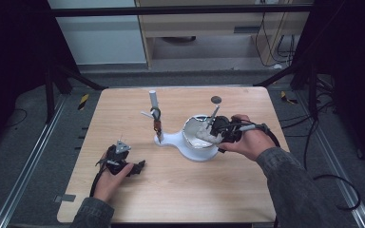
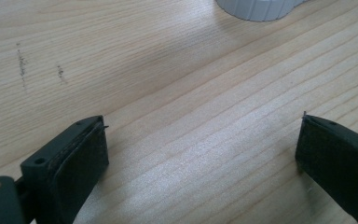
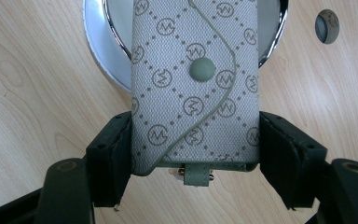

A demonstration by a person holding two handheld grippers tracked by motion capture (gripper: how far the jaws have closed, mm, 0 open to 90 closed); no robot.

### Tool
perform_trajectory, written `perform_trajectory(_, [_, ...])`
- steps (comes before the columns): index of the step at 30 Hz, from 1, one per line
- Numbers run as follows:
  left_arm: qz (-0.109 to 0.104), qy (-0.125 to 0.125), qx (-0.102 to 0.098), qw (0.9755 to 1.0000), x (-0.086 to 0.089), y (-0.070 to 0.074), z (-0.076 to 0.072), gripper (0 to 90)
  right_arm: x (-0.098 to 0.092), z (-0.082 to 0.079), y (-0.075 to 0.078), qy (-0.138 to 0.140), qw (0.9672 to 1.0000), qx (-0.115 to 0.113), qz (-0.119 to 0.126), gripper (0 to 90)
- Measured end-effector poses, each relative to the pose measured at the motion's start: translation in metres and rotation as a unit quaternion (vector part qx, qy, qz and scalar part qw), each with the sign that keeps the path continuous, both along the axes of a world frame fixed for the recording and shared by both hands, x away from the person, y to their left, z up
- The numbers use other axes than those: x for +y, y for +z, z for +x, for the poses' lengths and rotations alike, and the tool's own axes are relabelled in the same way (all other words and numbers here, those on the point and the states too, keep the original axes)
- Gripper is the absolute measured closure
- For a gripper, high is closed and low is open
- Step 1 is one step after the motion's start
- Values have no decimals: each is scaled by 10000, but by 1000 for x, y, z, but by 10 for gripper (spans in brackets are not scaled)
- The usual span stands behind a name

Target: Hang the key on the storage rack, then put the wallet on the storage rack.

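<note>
A grey key pouch (image 3: 196, 84) with a printed pattern and a snap button is clamped by its lower sides between the jaws of my right gripper (image 3: 196, 140), which is shut on it. The pouch (image 1: 204, 134) hangs over the chrome-rimmed dish (image 3: 102, 51) of a white stand (image 1: 171, 140) at the table's middle right, with the right gripper (image 1: 218, 128) just right of the dish. My left gripper (image 1: 140, 166) lies at the front left of the table. Its jaws (image 2: 200, 135) stand wide open over bare wood with nothing between them.
The stand carries an upright white post (image 1: 153, 99) with a small brown item (image 1: 157, 124) hanging on it. A small round grey disc (image 1: 216, 99) lies behind the dish. The stand's white base (image 2: 256, 9) lies ahead of the left gripper. The wooden table (image 1: 180, 190) is bare in front.
</note>
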State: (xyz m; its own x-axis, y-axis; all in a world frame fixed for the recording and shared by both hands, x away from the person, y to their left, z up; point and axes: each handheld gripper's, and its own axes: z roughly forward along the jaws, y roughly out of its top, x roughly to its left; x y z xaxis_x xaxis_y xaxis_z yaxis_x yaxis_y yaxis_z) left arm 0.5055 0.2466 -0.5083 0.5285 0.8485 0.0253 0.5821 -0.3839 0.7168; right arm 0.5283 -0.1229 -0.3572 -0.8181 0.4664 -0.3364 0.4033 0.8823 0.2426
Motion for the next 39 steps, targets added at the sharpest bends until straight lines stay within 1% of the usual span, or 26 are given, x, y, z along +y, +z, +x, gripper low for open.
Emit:
perform_trajectory(12, [-3, -5, -4, 10000, 0, 0, 0, 17, 7, 2, 0, 38, 10000, 21, -18, 311])
perform_trajectory(17, [-8, -3, -5, 10000, 0, 0, 0, 17, 7, 3, 2, 34, 10000, 6, -5, 311])
perform_trajectory(27, [-7, -4, -4, 10000, 0, 0, 0, 17, 9, 6, 1, 53, 10000, 45, -30, 311])
perform_trajectory(29, [-6, -4, -4, 10000, 0, 0, 0, 17, 10, 6, 0, 54, 10000, 54, -46, 311])
perform_trajectory(30, [-7, -4, -3, 10000, 0, 0, 0, 17, 10, 6, 0, 106, 9999, 54, -64, 311])
perform_trajectory(39, [-9, -2, -3, 10000, 0, 0, 0, 17, 16, 8, -5, 100, 9997, 128, -170, 311])
